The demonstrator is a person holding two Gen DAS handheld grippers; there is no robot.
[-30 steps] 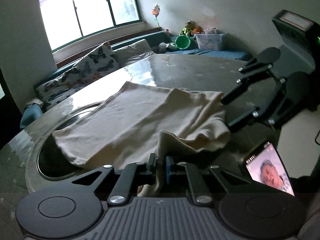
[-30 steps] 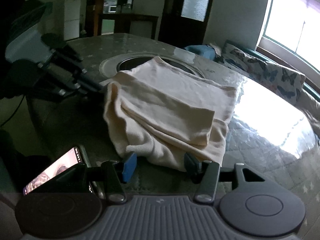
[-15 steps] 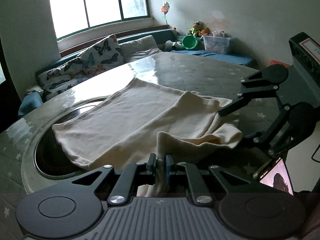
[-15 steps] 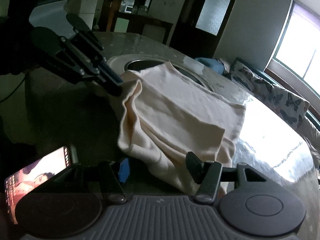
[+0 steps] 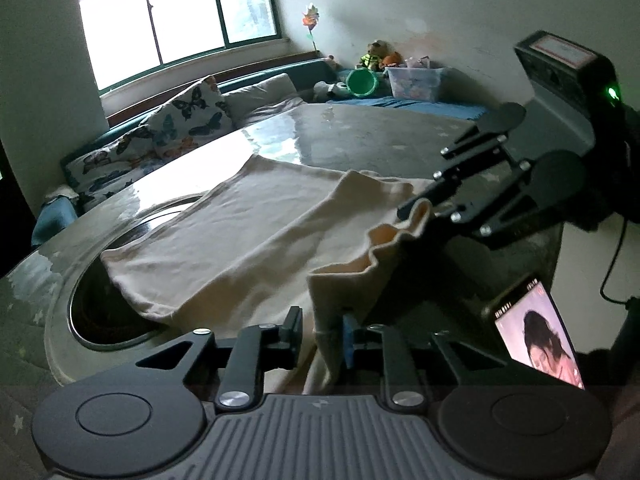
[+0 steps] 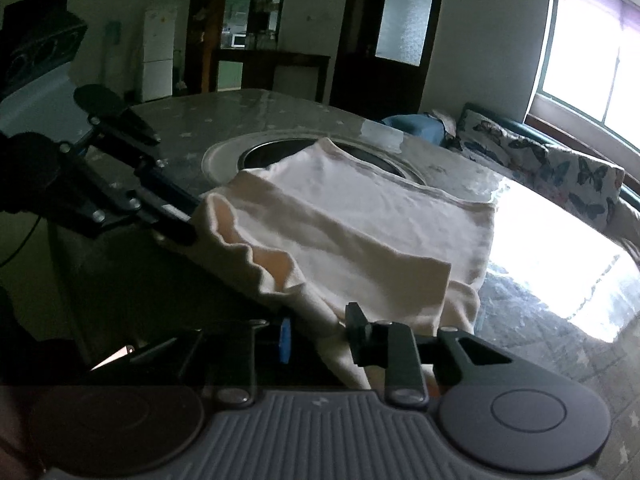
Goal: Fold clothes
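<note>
Cream shirt (image 5: 224, 240) lies on table (image 5: 360, 136), near edge lifted. Left gripper (image 5: 320, 330) jaws just opening, hem slack between them. Right gripper (image 6: 316, 334) just closing around hem; grip unclear

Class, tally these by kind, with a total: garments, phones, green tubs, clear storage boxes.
Cream cloth garment: 1
Phone with lit screen: 1
Round green plastic tub: 1
Clear plastic storage box: 1
Total: 4

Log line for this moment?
left gripper just opening, garment hem between jaws | right gripper just closing around hem | garment half-folded on table
</note>
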